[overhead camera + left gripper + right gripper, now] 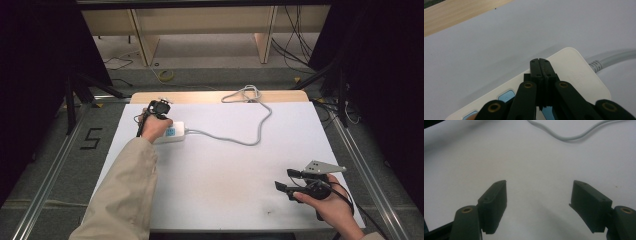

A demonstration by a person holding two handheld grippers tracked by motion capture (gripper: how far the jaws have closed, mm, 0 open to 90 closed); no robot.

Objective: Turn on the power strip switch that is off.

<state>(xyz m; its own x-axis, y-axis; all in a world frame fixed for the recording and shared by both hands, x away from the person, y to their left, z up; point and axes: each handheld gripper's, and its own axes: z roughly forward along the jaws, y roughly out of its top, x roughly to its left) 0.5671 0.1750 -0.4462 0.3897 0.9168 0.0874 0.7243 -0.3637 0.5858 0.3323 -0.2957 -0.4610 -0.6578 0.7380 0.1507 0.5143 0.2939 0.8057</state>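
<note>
A white power strip (176, 133) with blue switches (506, 96) lies on the left part of the white table top (220, 175). Its grey cable (250, 142) runs right, then loops back to the far edge. My left gripper (541, 62) is shut, jaws pressed together with nothing between them, tips right over the strip's top (574, 72). I cannot tell if the tips touch it. The person's left hand (154, 128) covers the strip's near end. My right gripper (286, 180) stands open low over bare table at the front right, its jaws (537, 205) wide apart and empty.
A wooden strip (200, 96) borders the table's far edge, where the cable coils (247, 92). Beyond it are a floor with loose cables and wooden furniture legs. Metal rails run along both sides of the table. A stretch of the grey cable (569, 138) lies ahead of the right gripper.
</note>
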